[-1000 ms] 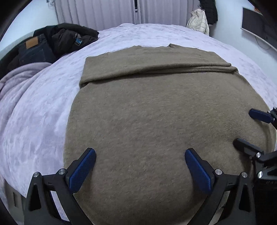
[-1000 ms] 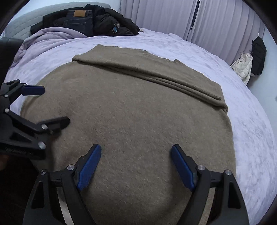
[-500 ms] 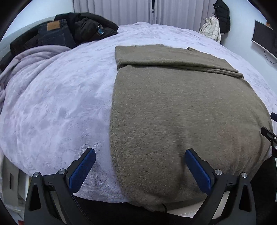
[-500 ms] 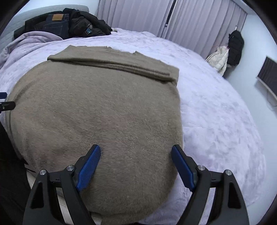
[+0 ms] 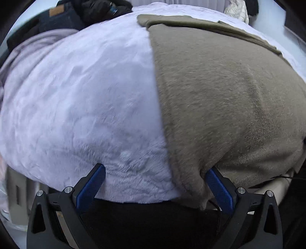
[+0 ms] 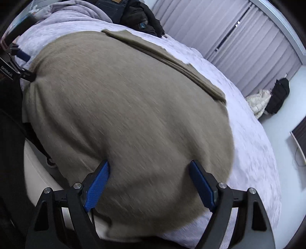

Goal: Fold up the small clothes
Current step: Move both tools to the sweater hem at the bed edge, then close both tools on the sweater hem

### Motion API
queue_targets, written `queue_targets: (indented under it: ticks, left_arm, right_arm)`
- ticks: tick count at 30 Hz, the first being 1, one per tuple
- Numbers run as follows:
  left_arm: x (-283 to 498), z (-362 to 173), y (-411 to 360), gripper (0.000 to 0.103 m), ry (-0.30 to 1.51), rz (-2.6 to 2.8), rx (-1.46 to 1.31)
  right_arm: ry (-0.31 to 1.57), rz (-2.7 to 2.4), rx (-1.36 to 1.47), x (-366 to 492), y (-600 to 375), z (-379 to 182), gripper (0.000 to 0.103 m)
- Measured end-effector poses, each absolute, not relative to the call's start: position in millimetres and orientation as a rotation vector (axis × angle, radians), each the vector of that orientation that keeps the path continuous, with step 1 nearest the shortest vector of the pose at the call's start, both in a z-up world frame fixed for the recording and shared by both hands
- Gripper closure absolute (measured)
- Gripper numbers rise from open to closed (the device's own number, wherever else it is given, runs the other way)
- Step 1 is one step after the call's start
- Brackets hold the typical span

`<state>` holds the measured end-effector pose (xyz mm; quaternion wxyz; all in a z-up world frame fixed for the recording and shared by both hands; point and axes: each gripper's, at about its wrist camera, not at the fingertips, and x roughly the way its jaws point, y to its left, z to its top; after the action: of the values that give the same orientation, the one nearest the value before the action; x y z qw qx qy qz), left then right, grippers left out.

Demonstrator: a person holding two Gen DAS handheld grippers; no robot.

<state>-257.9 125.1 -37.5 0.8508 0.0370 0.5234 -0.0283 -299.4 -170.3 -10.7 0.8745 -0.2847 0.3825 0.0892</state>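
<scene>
An olive-brown knit garment (image 5: 220,95) (image 6: 124,105) lies flat on the lavender bed cover (image 5: 76,95), its far end folded over into a band (image 6: 162,55). My left gripper (image 5: 155,182) is open at the near edge of the bed. The garment's near left corner hangs between its blue pads, close to the right pad (image 5: 218,187). My right gripper (image 6: 150,183) is open too, straddling the garment's near right corner without pinching it. In the right wrist view the left gripper (image 6: 26,65) sits at the garment's far-left edge.
Dark jeans and a jacket (image 5: 86,13) (image 6: 137,17) are piled at the head of the bed beside a purple throw (image 5: 28,49). The white bed frame (image 6: 38,172) shows below the near edge. A cream jacket (image 6: 258,103) and black bag (image 6: 279,95) lie by the curtains.
Both grippers moved apart and lower, from over the garment's middle to its near corners at the bed edge: the left went left, the right went right. Both stayed open.
</scene>
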Motion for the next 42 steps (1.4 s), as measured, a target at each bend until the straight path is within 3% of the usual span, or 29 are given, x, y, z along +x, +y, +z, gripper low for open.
queue_targets:
  ticks: [8,11,15,20,27,33,42]
  left_arm:
    - [-300.5,-18.1,87.6,0.000,1.019,-0.153,0.258]
    - [-293.7,-33.4,65.7,0.000,1.089,-0.158,0.301]
    - [-279.2,-55.6,82.0,0.000,1.209,-0.189,0.108]
    - [-282.4,-41.1,88.6,0.000,1.139,-0.280,-0.081]
    - [-265.9,-25.6,98.1,0.000,1.033,-0.182,-0.140]
    - [-263.6,-16.5,79.5,0.000,0.958,-0.146,-0.006]
    - [-260.7,-24.2,123.1,0.001,0.975,-0.313,-0.182]
  right_arm:
    - [0.819,0.143,-0.604,-327.5,-190.0,-4.0,0.017]
    - [0.835,0.197,-0.553,-327.7,-183.2,1.1,0.017]
    - [0.889,0.187,-0.446,-328.2,-211.8,-1.4,0.017]
    - [0.975,0.233,-0.129,-323.8,-263.6,-7.5,0.017]
    - [0.961,0.296,-0.034,-315.5,-262.3,-11.9,0.017]
    - [0.948,0.270,-0.099,-303.6,-251.3,-8.8,0.042]
    - [0.965,0.292,-0.115,-298.6,-246.1,-12.7,0.040]
